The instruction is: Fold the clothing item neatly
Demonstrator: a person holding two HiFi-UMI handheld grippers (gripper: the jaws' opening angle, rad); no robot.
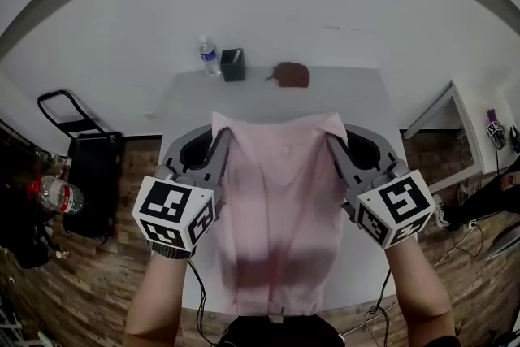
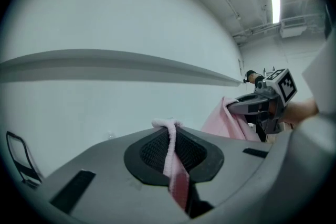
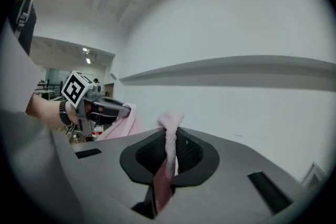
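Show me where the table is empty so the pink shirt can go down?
The grey table is bare in the strip between the held pink button-up shirt and the far row: clear plastic bottle, black square box, brown lumpy object. Its far right corner is bare too. That row is crowded; the shirt hides the near part.

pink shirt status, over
Left gripper and right gripper both shut on pink shirt, spread between them above table. Bottle, black box, brown object at far edge, not in the way.
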